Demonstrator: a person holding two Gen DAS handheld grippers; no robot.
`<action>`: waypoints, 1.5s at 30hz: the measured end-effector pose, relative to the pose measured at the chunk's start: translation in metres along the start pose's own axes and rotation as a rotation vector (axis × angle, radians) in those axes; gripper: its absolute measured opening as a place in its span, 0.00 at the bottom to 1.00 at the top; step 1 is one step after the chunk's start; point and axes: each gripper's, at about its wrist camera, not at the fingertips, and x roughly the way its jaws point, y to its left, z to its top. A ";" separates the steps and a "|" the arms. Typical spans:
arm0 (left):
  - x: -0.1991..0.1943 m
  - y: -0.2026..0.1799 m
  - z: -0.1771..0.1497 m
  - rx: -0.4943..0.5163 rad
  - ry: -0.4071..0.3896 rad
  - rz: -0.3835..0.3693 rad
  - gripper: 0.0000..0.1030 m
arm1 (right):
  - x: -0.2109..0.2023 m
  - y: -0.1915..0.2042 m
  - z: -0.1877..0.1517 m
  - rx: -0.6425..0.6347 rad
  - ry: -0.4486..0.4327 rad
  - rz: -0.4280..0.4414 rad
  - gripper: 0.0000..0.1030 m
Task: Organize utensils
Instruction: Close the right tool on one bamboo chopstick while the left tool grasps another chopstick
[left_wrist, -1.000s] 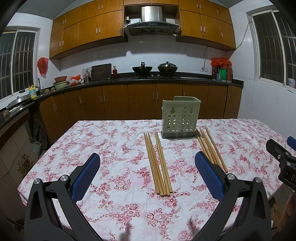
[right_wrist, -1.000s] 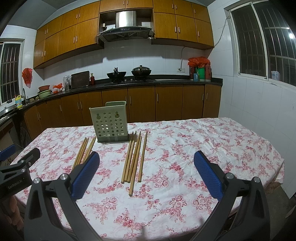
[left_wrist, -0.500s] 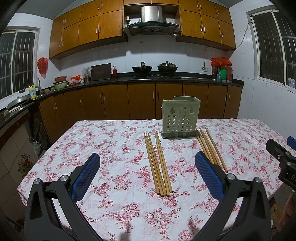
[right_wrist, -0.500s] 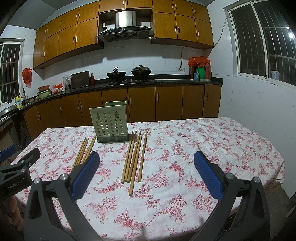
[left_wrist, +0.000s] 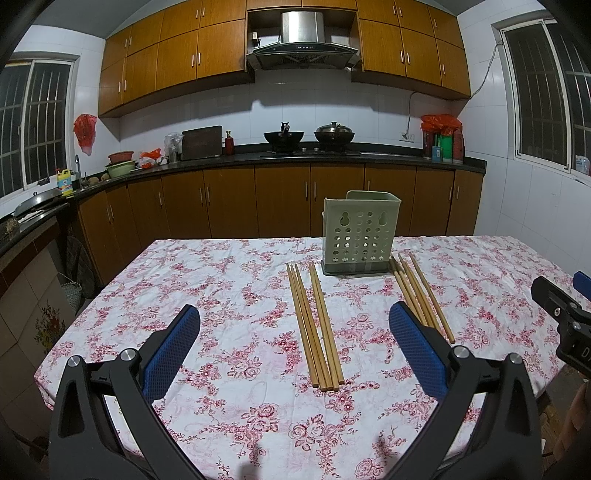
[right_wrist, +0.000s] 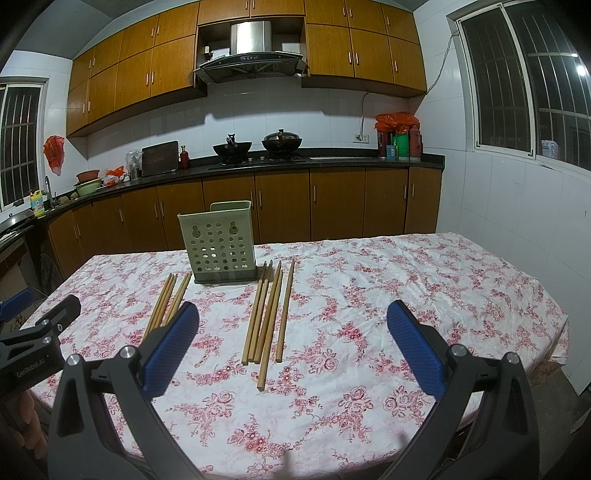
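A pale green perforated utensil holder (left_wrist: 357, 233) stands upright at the far middle of the floral tablecloth (left_wrist: 229, 295); it also shows in the right wrist view (right_wrist: 219, 242). One bundle of wooden chopsticks (left_wrist: 314, 325) lies flat left of it, another bundle (left_wrist: 421, 295) right of it. In the right wrist view these bundles are the left one (right_wrist: 168, 301) and the right one (right_wrist: 267, 314). My left gripper (left_wrist: 295, 350) is open and empty above the near table, short of the left bundle. My right gripper (right_wrist: 293, 350) is open and empty, short of the right bundle.
The right gripper's body (left_wrist: 561, 317) shows at the right edge of the left wrist view, the left gripper's body (right_wrist: 33, 339) at the left edge of the right wrist view. Kitchen cabinets and a counter (left_wrist: 280, 155) with woks stand behind the table.
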 end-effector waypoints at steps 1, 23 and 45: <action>0.000 0.000 0.000 0.000 0.000 0.000 0.98 | 0.000 0.000 0.000 0.000 0.000 0.000 0.96; 0.062 0.025 -0.019 -0.067 0.242 0.025 0.93 | 0.087 -0.023 -0.011 0.077 0.275 0.011 0.79; 0.153 0.028 -0.023 -0.095 0.456 -0.096 0.47 | 0.208 -0.001 -0.029 0.025 0.566 0.101 0.13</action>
